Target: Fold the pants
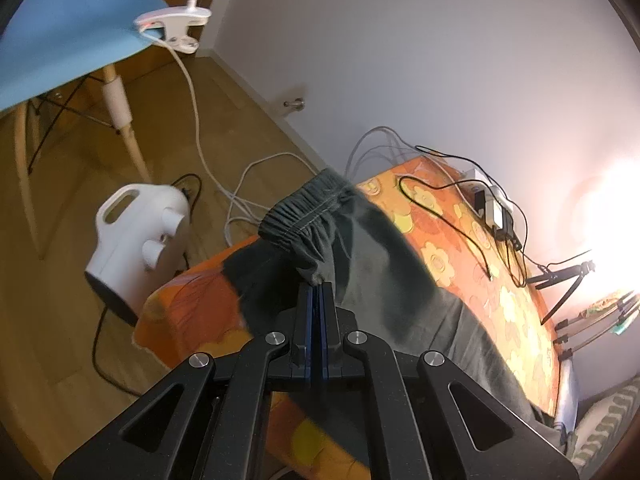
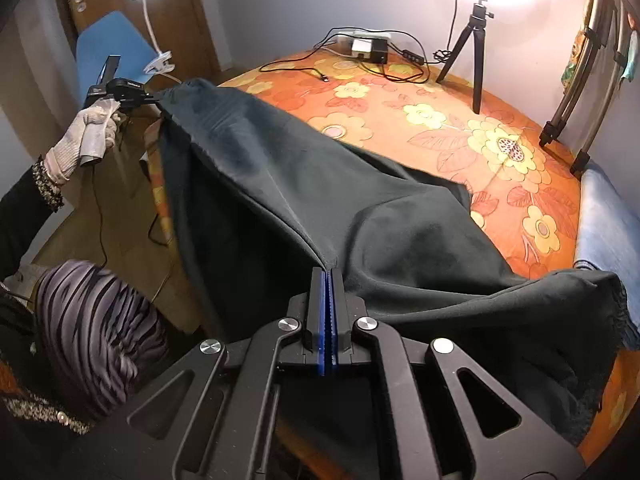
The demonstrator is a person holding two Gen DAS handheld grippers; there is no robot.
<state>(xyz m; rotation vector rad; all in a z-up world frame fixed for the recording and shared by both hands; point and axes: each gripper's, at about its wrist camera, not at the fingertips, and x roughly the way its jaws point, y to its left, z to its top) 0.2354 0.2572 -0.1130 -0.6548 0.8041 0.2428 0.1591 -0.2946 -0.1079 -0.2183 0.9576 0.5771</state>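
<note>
Both jaws clamped on dark pants [image 2: 320, 208], waistband overhanging bed edge [image 1: 192, 280]

Tripod [image 2: 472, 52], cables [image 2: 360, 68] crowd far bedspread [image 2: 440, 136], near floral stretch open

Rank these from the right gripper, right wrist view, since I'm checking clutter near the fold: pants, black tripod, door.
1. pants: pinched in the right gripper.
2. black tripod: standing on the bed's far side, right.
3. door: back wall, far left.
</note>
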